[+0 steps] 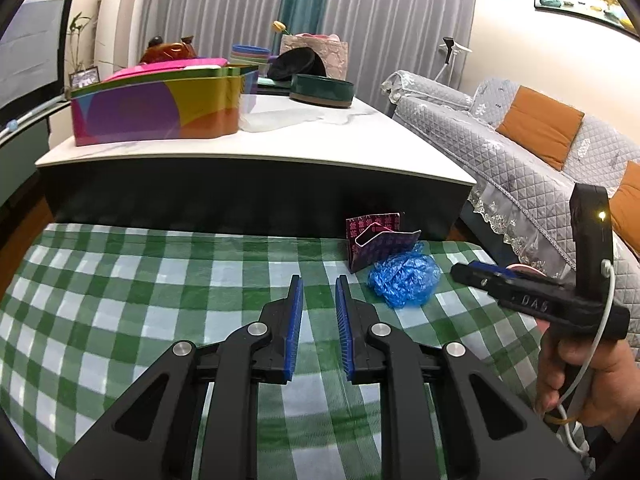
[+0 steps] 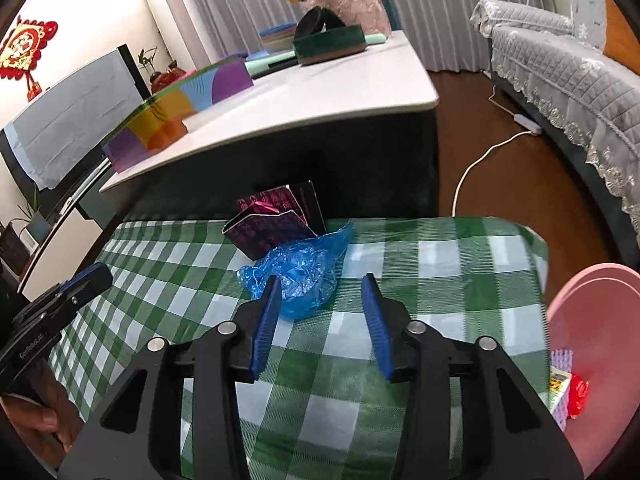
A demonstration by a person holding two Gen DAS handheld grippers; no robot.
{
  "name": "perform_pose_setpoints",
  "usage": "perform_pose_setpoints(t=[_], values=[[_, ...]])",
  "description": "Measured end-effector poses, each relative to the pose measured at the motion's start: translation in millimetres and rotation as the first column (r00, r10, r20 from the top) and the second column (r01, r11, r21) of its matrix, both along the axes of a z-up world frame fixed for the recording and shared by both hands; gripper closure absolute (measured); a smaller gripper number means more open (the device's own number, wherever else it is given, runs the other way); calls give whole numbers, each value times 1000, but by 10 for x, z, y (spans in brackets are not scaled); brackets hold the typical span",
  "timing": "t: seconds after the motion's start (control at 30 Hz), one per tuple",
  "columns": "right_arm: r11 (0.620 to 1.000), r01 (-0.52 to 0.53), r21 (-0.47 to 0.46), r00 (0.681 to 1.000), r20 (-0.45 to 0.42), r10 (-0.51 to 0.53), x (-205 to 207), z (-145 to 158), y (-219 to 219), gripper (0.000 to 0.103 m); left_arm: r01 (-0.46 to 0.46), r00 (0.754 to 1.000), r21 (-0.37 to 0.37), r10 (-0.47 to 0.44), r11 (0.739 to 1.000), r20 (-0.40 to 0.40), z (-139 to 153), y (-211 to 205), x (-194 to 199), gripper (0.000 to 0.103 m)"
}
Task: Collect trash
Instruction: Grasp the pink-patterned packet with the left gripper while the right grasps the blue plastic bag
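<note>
Green-and-white checked cloth [image 1: 120, 280] covers the near work surface. Left gripper [image 1: 319, 294]: jaws parted by a narrow gap, blue pads [image 1: 297, 320] facing each other, nothing between them, held above bare cloth. Right gripper [image 2: 322, 304]: jaws spread wider, empty, its left finger [image 2: 266, 320] overlapping the near edge of the blue bag [image 2: 298, 276] in the right wrist view — whether it touches cannot be told. Blue bag — crumpled thin plastic, lying on the cloth toward its far side; in the left wrist view it sits to the right of the left gripper, apart from it. Purple packet [image 2: 276, 220]: dark wrapper with pink print, folded open, standing just behind the blue bag against the dark side of the white-topped table [image 1: 360, 132]; the bag's upper edge appears to touch it. Pink bin [image 2: 592, 320]: off the right edge of the cloth, holding a lilac wrapper [image 2: 560, 384] and a red scrap [image 2: 578, 394]. On the table: multicoloured tin [image 1: 160, 108] near its front left corner, round green tin [image 1: 322, 90] farther back, stacked bowls [image 1: 250, 54] and a pink lace bag [image 1: 314, 54] at the rear. Grey quilted sofa [image 1: 520, 132] with orange cushions [image 1: 540, 126] to the right; grey curtains [image 1: 224, 4] behind. The right gripper's body and the hand [image 1: 588, 368] holding it show at the right edge of the left wrist view.
</note>
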State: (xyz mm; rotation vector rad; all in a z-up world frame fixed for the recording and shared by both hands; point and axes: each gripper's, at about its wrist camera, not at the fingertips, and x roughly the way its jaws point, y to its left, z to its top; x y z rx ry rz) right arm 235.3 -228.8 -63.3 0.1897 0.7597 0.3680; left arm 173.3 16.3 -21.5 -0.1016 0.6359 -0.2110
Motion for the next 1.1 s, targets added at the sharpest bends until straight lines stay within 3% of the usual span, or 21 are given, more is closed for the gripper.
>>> perform_pose_setpoints(t=[0.1, 0.37, 0.43, 0.57, 0.7, 0.87, 0.93, 0.97, 1.0, 1.1], values=[[1000, -19, 4, 1000, -10, 19, 68, -36, 54, 55, 19, 1000, -12, -19, 1000, 3, -27, -48, 120, 86], [999, -50, -17, 998, -47, 49, 171, -144, 127, 57, 72, 997, -16, -72, 997, -14, -152, -283, 476, 85], [998, -53, -16, 997, -54, 52, 188, -161, 127, 60, 82, 996, -21, -83, 996, -25, -191, -334, 557, 83], [997, -68, -21, 995, -75, 66, 200, -213, 154, 74, 100, 993, -24, -101, 995, -54, -274, -440, 700, 68], [997, -73, -18, 994, -79, 72, 198, -214, 161, 85, 94, 992, -28, -96, 995, -87, -338, -509, 838, 68], [997, -77, -10, 993, -88, 75, 187, -231, 136, 91, 91, 989, -36, -94, 995, -117, -385, -588, 966, 66], [997, -72, -10, 993, -90, 71, 180, -231, 107, 94, 102, 988, -31, -105, 994, -117, -394, -620, 977, 66], [998, -69, -9, 994, -91, 68, 180, -232, 94, 95, 111, 986, -36, -115, 993, -117, -397, -634, 977, 73], [998, -62, -5, 994, -91, 61, 178, -227, 69, 96, 113, 986, -37, -117, 993, -117, -398, -642, 975, 87], [999, -44, -1, 995, -87, 44, 175, -203, 23, 100, 106, 988, -30, -109, 994, -108, -370, -635, 942, 89]])
